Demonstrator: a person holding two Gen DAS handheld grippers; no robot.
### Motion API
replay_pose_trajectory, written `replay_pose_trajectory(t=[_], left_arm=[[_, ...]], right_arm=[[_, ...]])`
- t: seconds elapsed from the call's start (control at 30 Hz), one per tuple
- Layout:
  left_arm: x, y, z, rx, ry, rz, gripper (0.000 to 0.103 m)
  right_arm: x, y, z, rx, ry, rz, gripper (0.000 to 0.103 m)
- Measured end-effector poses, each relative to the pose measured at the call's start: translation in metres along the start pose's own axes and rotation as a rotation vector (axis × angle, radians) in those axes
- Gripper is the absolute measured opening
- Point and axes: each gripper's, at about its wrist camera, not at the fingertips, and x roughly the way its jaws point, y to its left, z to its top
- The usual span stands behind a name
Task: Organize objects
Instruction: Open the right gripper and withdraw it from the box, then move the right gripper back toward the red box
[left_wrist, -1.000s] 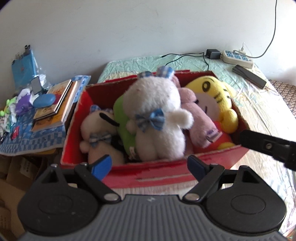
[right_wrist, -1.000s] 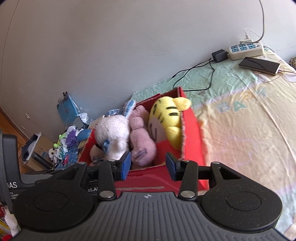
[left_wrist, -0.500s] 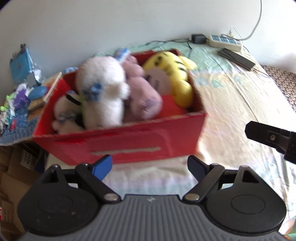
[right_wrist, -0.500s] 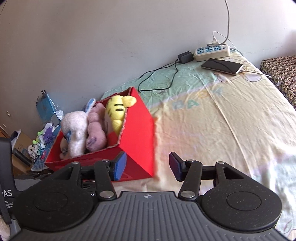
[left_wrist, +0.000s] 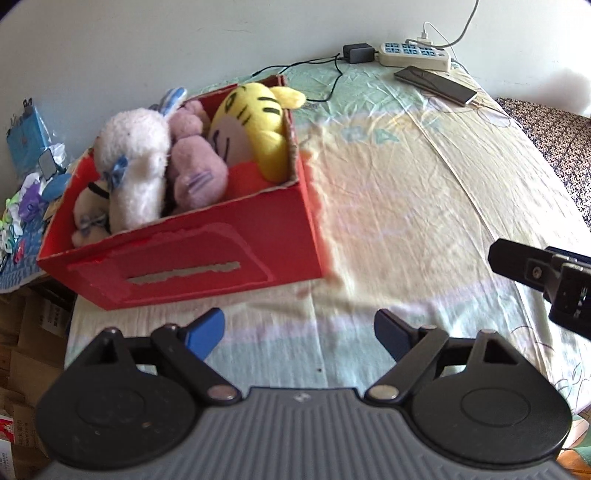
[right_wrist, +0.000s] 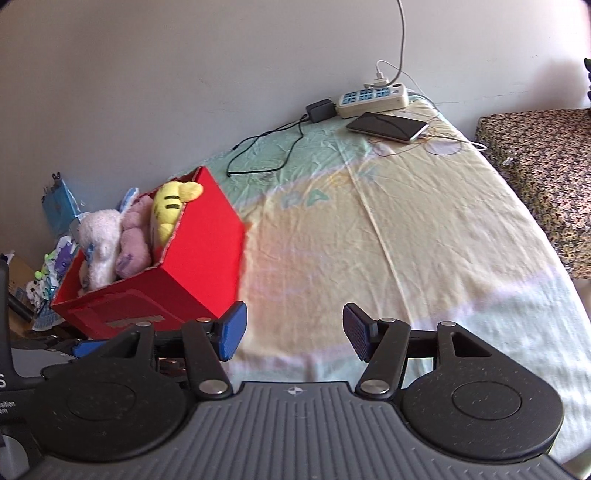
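A red cardboard box (left_wrist: 207, 258) stands on the bed sheet at the left, also in the right wrist view (right_wrist: 199, 254). It holds a white plush (left_wrist: 135, 166), a pink plush (left_wrist: 195, 170), a yellow tiger plush (left_wrist: 258, 129) and a small cream plush (left_wrist: 86, 221). My left gripper (left_wrist: 299, 332) is open and empty, just in front of the box. My right gripper (right_wrist: 293, 334) is open and empty over the bare sheet, right of the box; part of it shows in the left wrist view (left_wrist: 546, 273).
A power strip (right_wrist: 373, 98), a charger (right_wrist: 319, 110) with a black cable, and a phone (right_wrist: 388, 127) lie at the bed's far end by the wall. A patterned seat (right_wrist: 543, 166) is to the right. Cluttered items and books (left_wrist: 26, 192) sit left of the box.
Both grippers have pulled back from the box and swung right. The box now sits farther off and to the left in both views. Both stay open and empty.
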Motion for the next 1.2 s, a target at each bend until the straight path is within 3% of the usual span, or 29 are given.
replay_pose_trajectory(t=[0.37,0.77,1.2], left_arm=[[0.005,-0.018,-0.004,0.005,0.045,-0.007,0.087],[0.018,-0.03,0.001,-0.002,0.077,-0.086,0.087],[0.029,-0.035,0.002,0.022,0.108,-0.083,0.087]], right_arm=[[0.009,-0.016,-0.003,-0.028,0.056,-0.188,0.068],[0.012,-0.023,0.002,-0.042,0.08,-0.264,0.074],[0.025,-0.024,0.004,-0.043,0.119,-0.308,0.078]])
